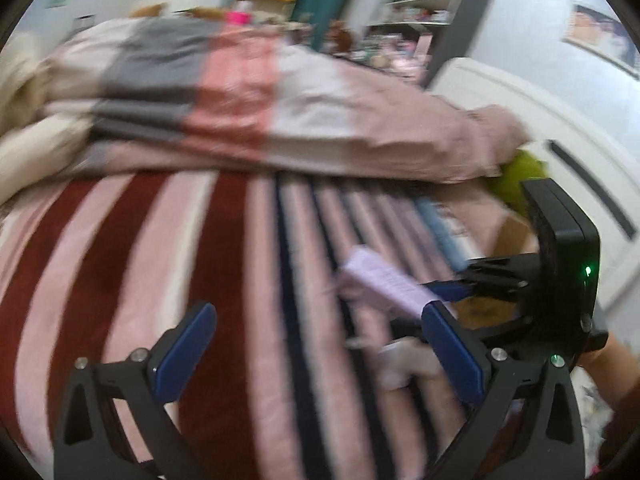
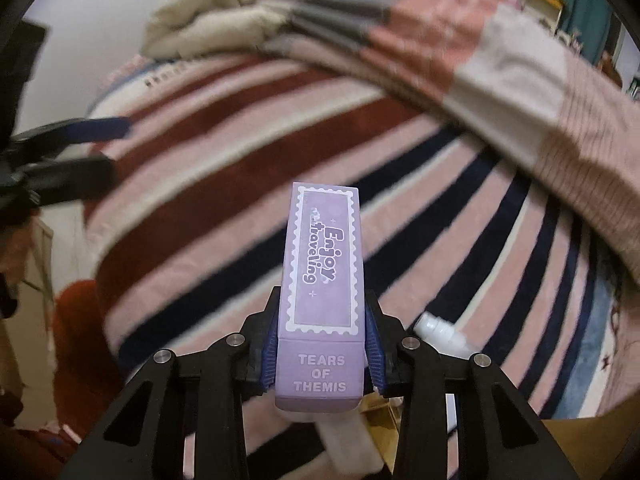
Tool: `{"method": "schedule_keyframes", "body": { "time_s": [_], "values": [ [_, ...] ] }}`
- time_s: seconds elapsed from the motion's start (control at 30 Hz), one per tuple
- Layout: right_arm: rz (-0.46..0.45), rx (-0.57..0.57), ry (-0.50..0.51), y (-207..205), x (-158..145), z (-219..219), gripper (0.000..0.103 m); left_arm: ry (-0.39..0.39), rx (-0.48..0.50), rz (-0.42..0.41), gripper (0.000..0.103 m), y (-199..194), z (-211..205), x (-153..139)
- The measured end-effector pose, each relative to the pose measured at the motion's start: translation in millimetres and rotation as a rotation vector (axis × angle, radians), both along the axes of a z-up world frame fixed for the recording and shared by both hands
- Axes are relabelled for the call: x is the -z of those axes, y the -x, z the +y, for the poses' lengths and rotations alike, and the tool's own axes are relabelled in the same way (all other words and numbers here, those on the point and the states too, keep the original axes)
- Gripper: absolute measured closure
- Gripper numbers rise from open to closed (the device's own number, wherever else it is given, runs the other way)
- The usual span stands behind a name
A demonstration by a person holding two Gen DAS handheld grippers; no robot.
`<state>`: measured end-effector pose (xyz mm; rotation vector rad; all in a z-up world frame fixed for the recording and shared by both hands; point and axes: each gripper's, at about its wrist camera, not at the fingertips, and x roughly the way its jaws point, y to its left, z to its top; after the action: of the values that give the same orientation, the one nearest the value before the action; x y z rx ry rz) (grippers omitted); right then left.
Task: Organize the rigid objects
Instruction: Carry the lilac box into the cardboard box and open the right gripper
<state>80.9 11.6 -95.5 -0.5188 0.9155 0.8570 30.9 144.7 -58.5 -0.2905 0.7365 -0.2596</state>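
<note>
Lower centre of the right wrist view: our right gripper [image 2: 323, 354] clamps the purple box [image 2: 323, 276], lifted over the striped blanket [image 2: 224, 184]; our left gripper [image 1: 316, 352] gapes empty; next, we judge, carry it to its place; folded bedding [image 2: 460, 40] beyond.

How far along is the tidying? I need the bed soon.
Nothing looks put away yet. In hand: the right gripper is clamped on the purple box. Left: placing it, then the white bottle lying on the striped blanket; the left gripper is open, empty.
</note>
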Motion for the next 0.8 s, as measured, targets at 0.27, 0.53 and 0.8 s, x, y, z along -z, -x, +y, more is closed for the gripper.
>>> {"method": "schedule_keyframes", "body": {
  "time_s": [0.27, 0.53, 0.8],
  "values": [
    [-0.07, 0.042, -0.129, 25, -89, -48, 0.071, 0.134, 0.248, -0.015, 0.043, -51, -84, -56],
    [-0.075, 0.233, -0.169, 16, -116, -155, 0.071, 0.122, 0.428, 0.024, 0.049, -91, -200, -80],
    [0.075, 0.425, -0.139, -10, -85, -242, 0.071, 0.039, 0.52, 0.21, 0.05, -131, -294, -52]
  ]
}}
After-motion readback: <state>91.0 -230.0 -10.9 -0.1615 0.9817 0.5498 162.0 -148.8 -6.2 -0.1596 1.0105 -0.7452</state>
